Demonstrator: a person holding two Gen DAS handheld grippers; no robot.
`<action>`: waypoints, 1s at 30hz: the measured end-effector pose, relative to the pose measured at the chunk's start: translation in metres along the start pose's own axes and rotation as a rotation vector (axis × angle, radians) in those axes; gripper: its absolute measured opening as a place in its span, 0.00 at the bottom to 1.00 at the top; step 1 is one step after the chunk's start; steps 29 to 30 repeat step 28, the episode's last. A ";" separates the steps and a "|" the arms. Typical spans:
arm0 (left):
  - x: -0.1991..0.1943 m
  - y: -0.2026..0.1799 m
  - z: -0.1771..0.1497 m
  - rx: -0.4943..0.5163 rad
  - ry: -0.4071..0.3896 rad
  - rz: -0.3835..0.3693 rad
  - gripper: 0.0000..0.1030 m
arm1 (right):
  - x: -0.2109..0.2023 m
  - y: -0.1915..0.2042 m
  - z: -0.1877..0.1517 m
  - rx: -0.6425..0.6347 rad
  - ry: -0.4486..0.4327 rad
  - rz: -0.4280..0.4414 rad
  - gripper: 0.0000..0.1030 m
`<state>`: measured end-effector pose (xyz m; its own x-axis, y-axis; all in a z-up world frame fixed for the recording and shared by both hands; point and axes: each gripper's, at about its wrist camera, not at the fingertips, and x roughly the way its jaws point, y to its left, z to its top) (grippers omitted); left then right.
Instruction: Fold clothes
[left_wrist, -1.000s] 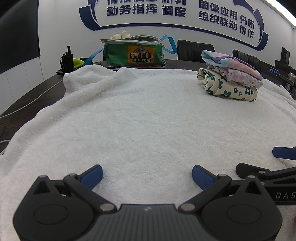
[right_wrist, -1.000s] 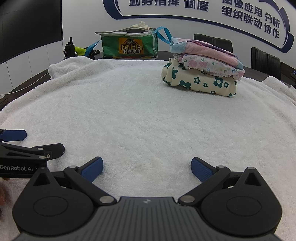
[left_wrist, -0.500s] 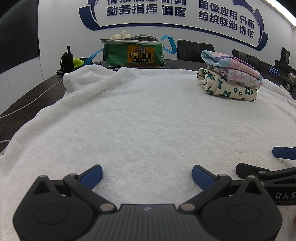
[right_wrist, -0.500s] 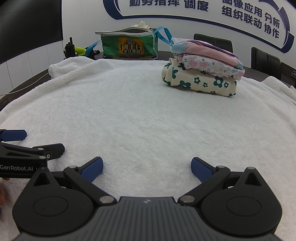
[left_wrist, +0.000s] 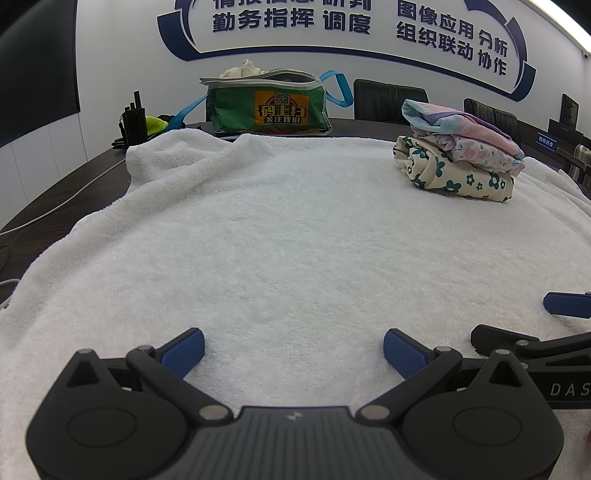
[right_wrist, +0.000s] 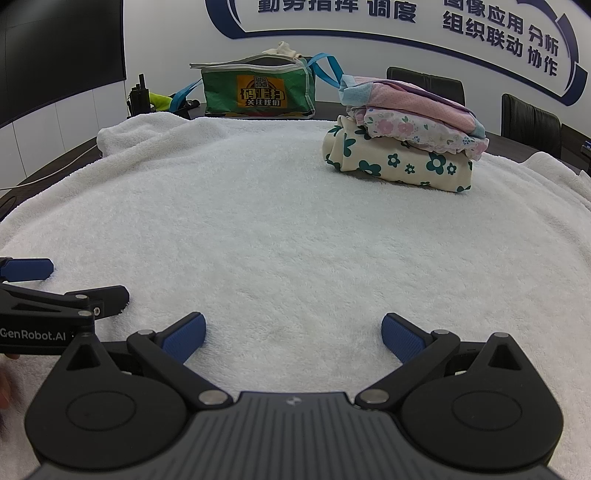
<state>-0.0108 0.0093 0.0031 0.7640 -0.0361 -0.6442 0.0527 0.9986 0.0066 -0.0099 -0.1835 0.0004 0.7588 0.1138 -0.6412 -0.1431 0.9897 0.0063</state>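
Note:
A stack of three folded garments (left_wrist: 458, 162) (right_wrist: 402, 144) lies at the far right of the white towel (left_wrist: 280, 236) (right_wrist: 280, 229): a cream one with green flowers at the bottom, a floral one in the middle, a pink and blue one on top. My left gripper (left_wrist: 293, 349) rests low over the towel's near edge, open and empty. My right gripper (right_wrist: 291, 334) is beside it, also open and empty. Each gripper shows at the edge of the other's view.
A green bag (left_wrist: 266, 105) (right_wrist: 258, 90) with blue straps stands behind the towel, with pale cloth sticking out of its top. Black radios (left_wrist: 133, 122) stand at the far left on the dark table (left_wrist: 55, 195). Black chairs (right_wrist: 532, 118) line the back wall.

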 end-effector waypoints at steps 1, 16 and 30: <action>0.000 0.000 0.000 0.000 0.000 0.000 1.00 | 0.000 0.000 0.000 0.000 0.000 0.000 0.99; 0.000 0.000 0.000 0.000 0.000 0.001 1.00 | 0.000 0.000 0.000 0.000 0.000 0.000 0.99; 0.000 -0.001 0.000 0.000 0.000 0.002 1.00 | 0.000 0.000 0.000 0.001 0.000 0.000 0.99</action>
